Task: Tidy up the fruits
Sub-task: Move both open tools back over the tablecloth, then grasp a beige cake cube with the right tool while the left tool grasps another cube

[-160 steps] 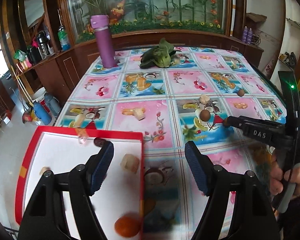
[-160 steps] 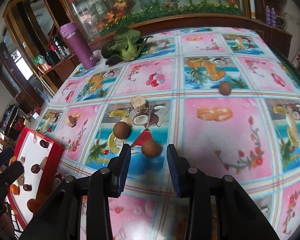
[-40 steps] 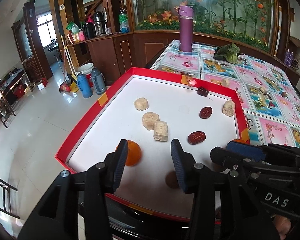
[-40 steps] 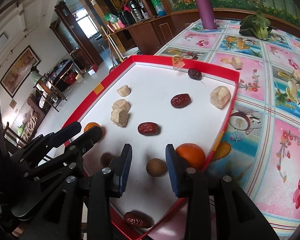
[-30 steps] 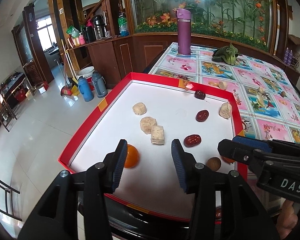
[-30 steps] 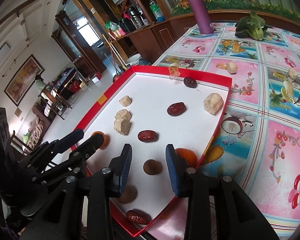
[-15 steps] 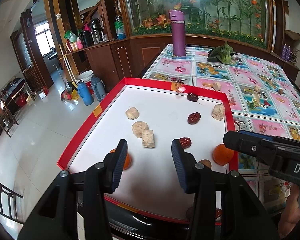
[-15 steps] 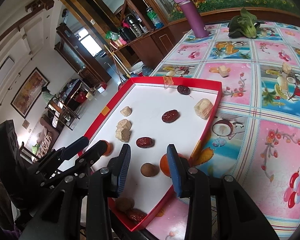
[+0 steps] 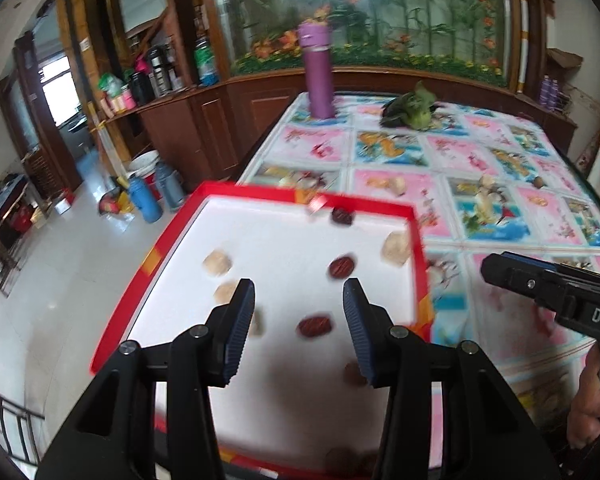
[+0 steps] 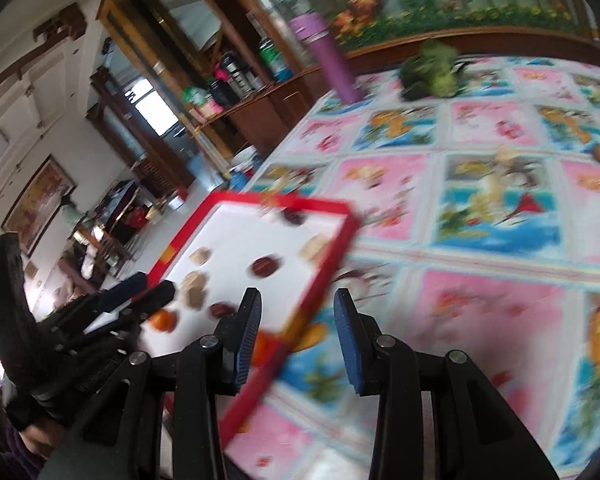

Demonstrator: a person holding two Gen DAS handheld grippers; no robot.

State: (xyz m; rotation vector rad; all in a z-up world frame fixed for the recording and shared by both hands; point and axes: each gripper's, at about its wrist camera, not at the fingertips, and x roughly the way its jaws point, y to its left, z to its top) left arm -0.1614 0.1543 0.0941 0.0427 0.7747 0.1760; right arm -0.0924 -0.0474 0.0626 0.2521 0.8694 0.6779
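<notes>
A red-rimmed white tray [image 9: 300, 194] overhangs the table's near left corner. In it lie dark red dates [image 9: 315, 326], beige chunks [image 9: 217, 261] and a round brown fruit [image 9: 352, 372]. My left gripper [image 9: 299, 308] hovers open and empty over the tray's near half. My right gripper [image 10: 297, 316] is open and empty above the tray's right rim [image 10: 324, 264]. An orange [image 10: 162, 320] lies by the left gripper's fingertips [image 10: 156, 294]. On the cloth farther back lie another brown fruit [image 9: 538, 181] and a beige chunk [image 9: 396, 185]. Both views are blurred by motion.
A purple bottle [image 9: 318, 76] and a green leafy vegetable [image 9: 410, 110] stand at the table's far end. The fruit-print tablecloth [image 10: 480, 312] spreads to the right. Left of the tray the table ends over a tiled floor [image 9: 60, 260] with jugs and cabinets.
The brown fruit that sat between my right gripper's fingers on the cloth now lies in the tray. In the last second both grippers have risen and swung right toward the table.
</notes>
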